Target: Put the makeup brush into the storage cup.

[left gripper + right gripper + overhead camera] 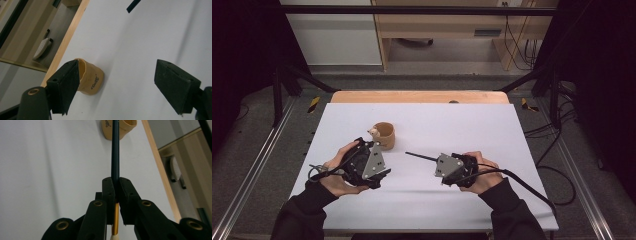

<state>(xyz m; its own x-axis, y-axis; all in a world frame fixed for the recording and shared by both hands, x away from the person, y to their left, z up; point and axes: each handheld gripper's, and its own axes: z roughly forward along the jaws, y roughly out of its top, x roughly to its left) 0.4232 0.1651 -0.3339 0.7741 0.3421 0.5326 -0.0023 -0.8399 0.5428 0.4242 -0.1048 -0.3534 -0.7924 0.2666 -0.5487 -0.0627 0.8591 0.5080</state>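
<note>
Left gripper – jaws wide apart, nothing btwn them, held just above the white bench beside the tan cup. Cup stands upright nr the bench's middle-left; in left gripper view one jaw overlaps its rim. Right gripper – jaws clamped on a thin dark brush, handle pointing twd the cup, gold ferrule and pale bristles behind the jaws.

Right hand-held gripper clamped on dark brush handle; gold ferrule below; tan cup beyond.
</note>
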